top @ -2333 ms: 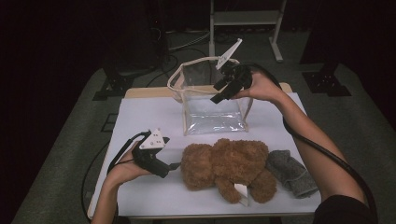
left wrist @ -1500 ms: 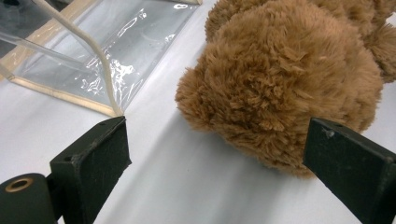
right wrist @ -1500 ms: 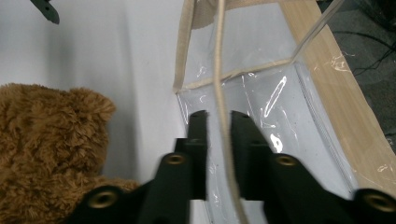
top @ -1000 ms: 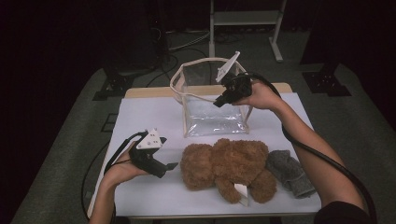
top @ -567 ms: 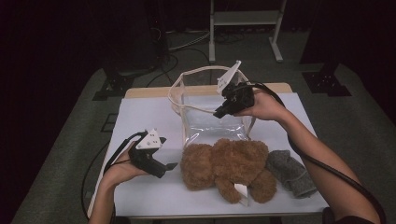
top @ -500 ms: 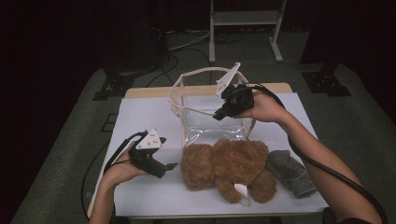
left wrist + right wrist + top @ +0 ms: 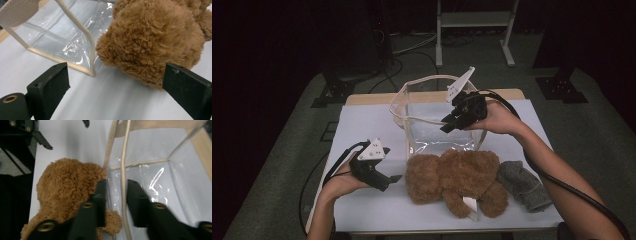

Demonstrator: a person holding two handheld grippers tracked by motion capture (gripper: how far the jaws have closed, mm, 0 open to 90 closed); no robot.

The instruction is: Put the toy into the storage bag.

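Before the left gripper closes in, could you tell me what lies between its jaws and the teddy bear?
Bare white table cover; in the left gripper view the left gripper is open just short of the teddy bear.

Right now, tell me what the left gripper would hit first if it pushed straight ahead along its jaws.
Most likely the brown teddy bear. The left gripper has its jaws wide open and empty, with the bear's fuzzy body directly ahead, close to one jaw. The clear bag lies off to the other side, so contact there seems less likely.

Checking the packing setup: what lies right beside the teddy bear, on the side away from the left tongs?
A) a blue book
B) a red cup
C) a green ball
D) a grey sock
D: a grey sock lies against the bear on the table, on the side away from the left tongs.
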